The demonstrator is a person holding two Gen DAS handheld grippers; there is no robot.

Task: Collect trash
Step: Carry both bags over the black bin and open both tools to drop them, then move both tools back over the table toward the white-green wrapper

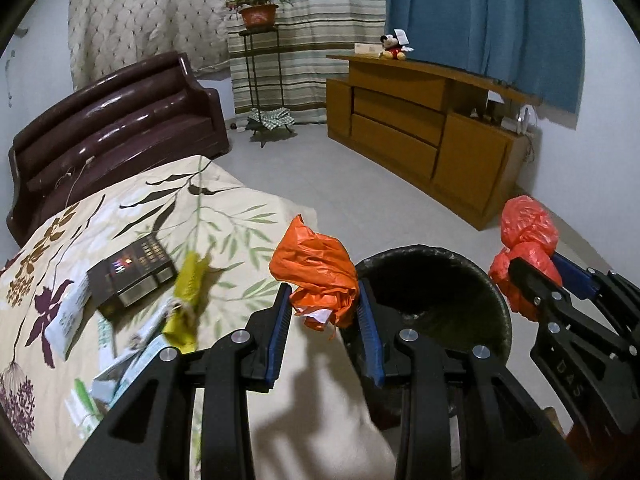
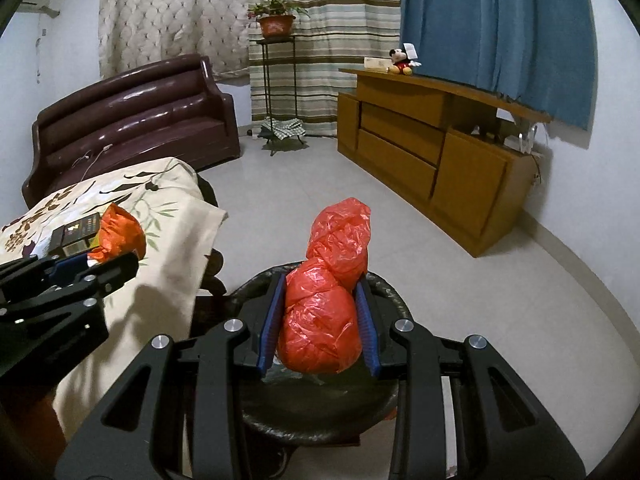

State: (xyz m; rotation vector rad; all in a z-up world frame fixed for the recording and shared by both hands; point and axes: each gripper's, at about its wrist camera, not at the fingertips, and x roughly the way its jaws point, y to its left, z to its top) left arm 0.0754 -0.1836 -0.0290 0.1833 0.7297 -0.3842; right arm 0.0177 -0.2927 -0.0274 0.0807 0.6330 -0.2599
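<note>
Bed [image 1: 120, 216] w/ floral sheet sits just left of the black bin [image 1: 436, 292]; inside of bin too dark to tell. Right gripper [image 2: 320, 316] clamps red bag [image 2: 324, 308] directly over the bin. Left gripper [image 1: 324, 304] pinches orange bag [image 1: 320, 272] at bin's left rim, by bed edge. Left of bin on bed: dark box [image 1: 132, 276], yellow wrapper [image 1: 188, 292], paper packets [image 1: 132, 356].

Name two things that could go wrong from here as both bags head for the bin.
1. The left gripper pinches only the lower crumple of the orange bag, which could slip onto the bed.
2. The red bag bulges past the right gripper; released off-centre, it could catch the bin rim.
</note>
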